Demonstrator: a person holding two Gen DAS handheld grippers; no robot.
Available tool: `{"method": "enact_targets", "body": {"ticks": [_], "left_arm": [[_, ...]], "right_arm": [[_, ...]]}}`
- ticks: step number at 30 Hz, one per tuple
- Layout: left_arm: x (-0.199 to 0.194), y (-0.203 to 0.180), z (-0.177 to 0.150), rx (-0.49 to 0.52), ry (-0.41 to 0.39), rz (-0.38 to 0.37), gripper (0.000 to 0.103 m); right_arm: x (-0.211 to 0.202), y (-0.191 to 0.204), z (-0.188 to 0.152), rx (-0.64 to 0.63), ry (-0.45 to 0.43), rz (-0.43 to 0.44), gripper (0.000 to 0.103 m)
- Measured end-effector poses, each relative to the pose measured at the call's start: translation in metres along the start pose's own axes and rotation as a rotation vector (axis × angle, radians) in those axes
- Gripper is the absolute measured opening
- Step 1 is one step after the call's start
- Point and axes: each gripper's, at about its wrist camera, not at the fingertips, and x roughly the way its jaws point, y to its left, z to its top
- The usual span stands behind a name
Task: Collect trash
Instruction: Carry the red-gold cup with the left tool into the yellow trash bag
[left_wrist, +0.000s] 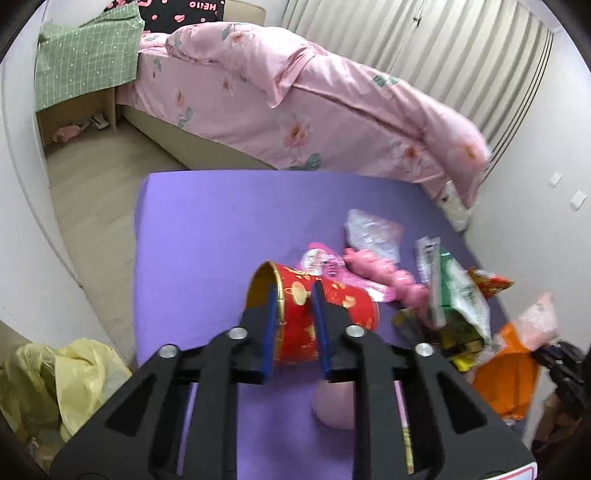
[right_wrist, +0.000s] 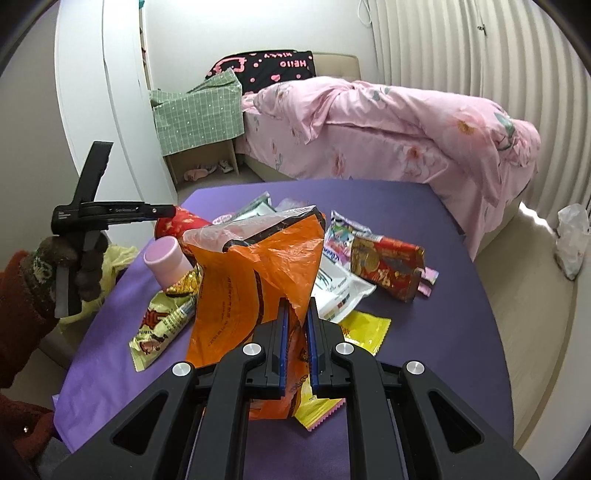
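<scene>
My left gripper (left_wrist: 294, 299) is shut on the rim of a red and gold paper cup (left_wrist: 325, 317), held tilted above the purple table (left_wrist: 207, 229); one finger is inside the cup, one outside. The cup also shows in the right wrist view (right_wrist: 177, 225), with the left gripper (right_wrist: 162, 211) on it. My right gripper (right_wrist: 295, 314) is shut on an orange plastic bag (right_wrist: 251, 280) and holds its mouth up and open. Loose wrappers lie on the table: a red packet (right_wrist: 384, 262), a yellow packet (right_wrist: 364, 330), a white pack (right_wrist: 340, 291) and a yellow-red wrapper (right_wrist: 162, 325).
A pink cup (right_wrist: 166, 258) lies on the table beside the bag. A pink toy (left_wrist: 373, 266) lies among the wrappers. A bed with a pink quilt (left_wrist: 295, 103) stands behind the table. A yellow plastic bag (left_wrist: 62, 384) sits on the floor at the left, a white one (right_wrist: 570, 236) at the right.
</scene>
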Motion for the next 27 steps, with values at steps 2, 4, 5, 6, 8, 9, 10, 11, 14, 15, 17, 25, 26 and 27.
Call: {"method": "enact_targets", "body": {"ticks": [2,4,5,6,8,9,10,11,14,15,17,25,26,27], "left_arm": [[-0.015,-0.005,-0.001,0.009,-0.018,-0.009,0.007],[-0.033,-0.013,-0.002,0.035,-0.040,-0.001,0.003],[-0.041,-0.016,-0.002,0.040,-0.049,0.003,0.003],[-0.049,-0.019,-0.002,0.044,-0.062,0.007,0.003],[-0.072,-0.021,-0.004,0.037,-0.088,0.005,0.003],[-0.080,-0.021,-0.003,0.035,-0.097,0.004,0.003],[-0.092,-0.022,-0.004,0.041,-0.114,0.014,0.003],[-0.105,-0.023,-0.007,0.051,-0.132,0.030,0.003],[-0.141,-0.024,-0.018,0.064,-0.170,0.066,0.003],[-0.153,-0.021,-0.023,0.061,-0.179,0.083,0.003],[-0.173,-0.013,-0.032,0.053,-0.189,0.115,0.003],[-0.236,0.044,-0.073,-0.037,-0.233,0.250,0.003],[-0.239,0.051,-0.077,-0.054,-0.234,0.257,0.003],[-0.241,0.060,-0.082,-0.079,-0.233,0.266,0.003]], "right_arm": [[-0.004,0.002,0.003,-0.006,-0.012,0.004,0.010],[-0.008,0.004,0.006,-0.015,-0.025,0.006,0.010],[-0.012,0.007,0.008,-0.020,-0.036,0.007,0.010],[-0.016,0.010,0.010,-0.024,-0.047,0.008,0.010],[-0.025,0.015,0.014,-0.033,-0.073,0.009,0.010],[-0.032,0.019,0.018,-0.038,-0.091,0.012,0.010],[-0.037,0.022,0.020,-0.043,-0.106,0.017,0.010],[-0.040,0.025,0.023,-0.050,-0.116,0.020,0.010],[-0.049,0.040,0.034,-0.079,-0.150,0.038,0.010],[-0.050,0.046,0.038,-0.088,-0.158,0.048,0.010],[-0.050,0.062,0.047,-0.112,-0.171,0.075,0.010],[-0.031,0.123,0.071,-0.198,-0.180,0.176,0.010],[-0.029,0.128,0.072,-0.205,-0.179,0.184,0.010],[-0.026,0.135,0.074,-0.213,-0.176,0.192,0.010]]}}
